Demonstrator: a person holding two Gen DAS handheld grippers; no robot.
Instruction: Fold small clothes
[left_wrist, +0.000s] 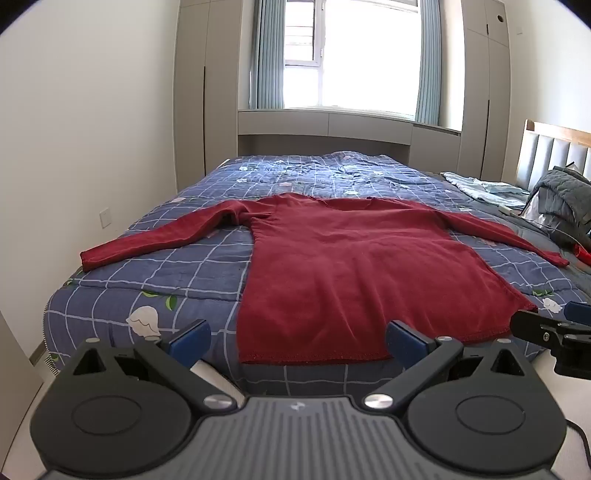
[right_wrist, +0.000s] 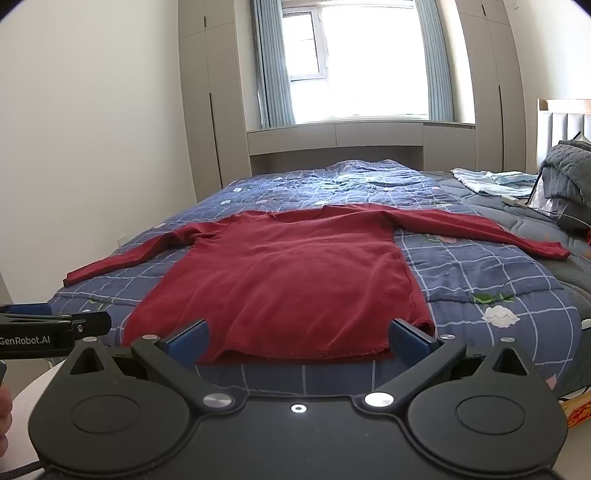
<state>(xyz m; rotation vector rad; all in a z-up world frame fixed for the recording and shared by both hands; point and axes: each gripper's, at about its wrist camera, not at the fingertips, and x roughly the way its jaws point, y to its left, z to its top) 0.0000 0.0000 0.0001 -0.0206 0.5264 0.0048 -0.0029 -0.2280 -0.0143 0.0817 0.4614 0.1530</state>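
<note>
Nearest to the left wrist camera is the left gripper (left_wrist: 297, 338), with its two blue fingers spread wide and nothing between them. It hangs just in front of the foot of the bed (left_wrist: 155, 280), before the left part of the hem of a dark red long-sleeved shirt (left_wrist: 351, 266). This shirt lies flat on the blue checked quilt, hem toward the camera, collar toward the window (left_wrist: 354, 55), both sleeves stretched out to the sides. At the right edge the tip of the right gripper (left_wrist: 550, 326) shows, near the right corner of the hem.

From the right wrist camera, the right gripper (right_wrist: 299, 339) is also wide open and holds nothing. Its fingers frame the hem of the shirt (right_wrist: 288, 273) without touching it, as far as I can see. Part of the left gripper (right_wrist: 55, 328) appears at the left edge. A grey blanket (right_wrist: 569, 173) is heaped at the far right of the bed (right_wrist: 480, 277).
</note>
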